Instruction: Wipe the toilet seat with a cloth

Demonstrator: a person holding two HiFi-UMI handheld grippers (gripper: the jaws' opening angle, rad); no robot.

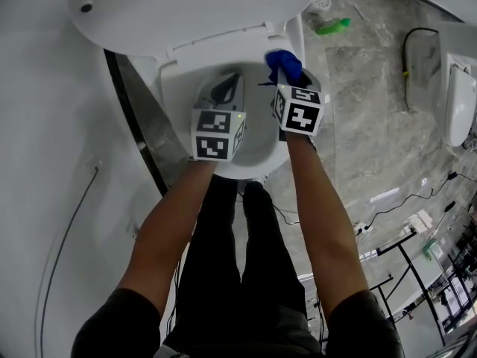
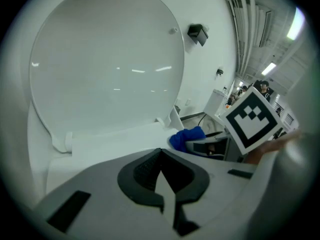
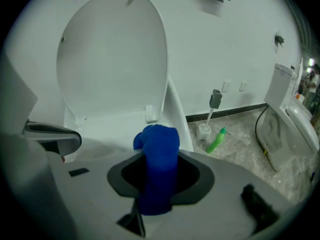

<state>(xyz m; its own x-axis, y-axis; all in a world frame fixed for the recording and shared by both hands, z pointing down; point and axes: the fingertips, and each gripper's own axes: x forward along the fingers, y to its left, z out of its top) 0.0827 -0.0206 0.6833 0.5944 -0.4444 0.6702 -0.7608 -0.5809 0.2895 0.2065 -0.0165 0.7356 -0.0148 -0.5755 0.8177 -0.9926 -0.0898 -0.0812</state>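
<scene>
A white toilet stands below me with its lid [image 1: 186, 6] raised and the seat [image 1: 173, 77] ringing the bowl. My right gripper [image 1: 287, 71] is shut on a blue cloth [image 1: 284, 63], whose bunched end rests at the seat's back right part. In the right gripper view the cloth [image 3: 159, 154] stands up between the jaws of the right gripper [image 3: 157, 184]. My left gripper [image 1: 227, 89] hangs over the bowl, shut and holding nothing; in its own view the left gripper [image 2: 161, 166] has its pads together. From there the cloth [image 2: 186, 137] shows to the right.
On the marble floor right of the toilet lie a green bottle [image 1: 332, 27] and a toilet brush holder [image 1: 320, 0]. A second toilet [image 1: 458, 103] stands at the far right with a black cable. Metal racks [image 1: 402, 274] and cables sit at the lower right.
</scene>
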